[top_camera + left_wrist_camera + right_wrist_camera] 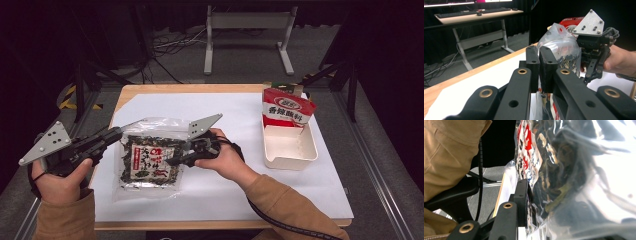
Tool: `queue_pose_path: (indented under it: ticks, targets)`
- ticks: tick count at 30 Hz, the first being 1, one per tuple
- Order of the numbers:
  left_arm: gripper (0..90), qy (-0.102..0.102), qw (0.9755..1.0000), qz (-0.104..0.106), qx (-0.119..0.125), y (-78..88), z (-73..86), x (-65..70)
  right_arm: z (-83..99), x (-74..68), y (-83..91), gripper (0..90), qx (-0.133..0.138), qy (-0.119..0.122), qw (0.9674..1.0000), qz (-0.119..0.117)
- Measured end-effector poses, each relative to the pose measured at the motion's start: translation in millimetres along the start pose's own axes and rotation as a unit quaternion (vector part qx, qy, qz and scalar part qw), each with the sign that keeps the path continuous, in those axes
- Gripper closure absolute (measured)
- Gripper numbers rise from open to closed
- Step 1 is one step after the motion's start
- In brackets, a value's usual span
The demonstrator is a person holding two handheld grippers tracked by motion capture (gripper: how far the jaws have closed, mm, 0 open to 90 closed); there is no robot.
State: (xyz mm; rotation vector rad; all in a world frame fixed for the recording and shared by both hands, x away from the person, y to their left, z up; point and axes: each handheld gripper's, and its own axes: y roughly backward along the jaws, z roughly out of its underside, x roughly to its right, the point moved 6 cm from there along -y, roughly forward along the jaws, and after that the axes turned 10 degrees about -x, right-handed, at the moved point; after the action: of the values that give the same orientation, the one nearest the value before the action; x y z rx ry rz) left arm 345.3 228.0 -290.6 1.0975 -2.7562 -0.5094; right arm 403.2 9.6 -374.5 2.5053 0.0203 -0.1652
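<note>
A clear bag of dark dried seaweed [150, 160] with a red-and-white label lies on the white sheet [240, 125]. My left gripper [119, 133] comes in from the left and is shut on the bag's upper left edge. In the left gripper view the jaws [539, 53] stand together with the thin film [564, 47] pinched between them. My right gripper [172, 161] is at the bag's right edge. In the right gripper view one finger [522, 195] presses against the label side of the bag [574, 170]. The bag hides the other finger.
A cream tray [290, 150] stands at the right of the sheet with a red sachet [287, 109] leaning in its far end. The wooden table edge [190, 88] runs along the back. Beyond it are a metal stand and cables on the floor.
</note>
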Motion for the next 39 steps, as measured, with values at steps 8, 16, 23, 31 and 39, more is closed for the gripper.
queue_pose_path:
  ticks: [8,16,23,31,39]
  targets:
    - [84.5,0.008,0.9998,0.019,0.008,-1.0,-1.5,2.2,-1.1,-4.9,16.1,74.4,-0.001,0.018,0.9998,-0.002]
    - [76.7,0.011,0.9976,0.061,0.03,-5.0,-7.2,12.5,7.0,-10.6,39.9,74.7,-0.018,0.024,0.9995,0.006]
    - [62.7,0.004,0.9969,0.075,0.023,-7.7,-8.3,18.0,12.5,-9.2,72.1,74.7,-0.03,0.022,0.9985,0.04]
    - [52.2,0.006,0.9971,0.076,-0.003,-17.4,-2.9,15.7,17.1,-11.9,112.4,74.6,-0.058,0.019,0.9949,0.08]
    - [45.7,0.007,0.997,0.069,-0.032,-30.5,3.4,10.9,21.7,-14.1,148.8,74.6,-0.073,0.006,0.9907,0.114]
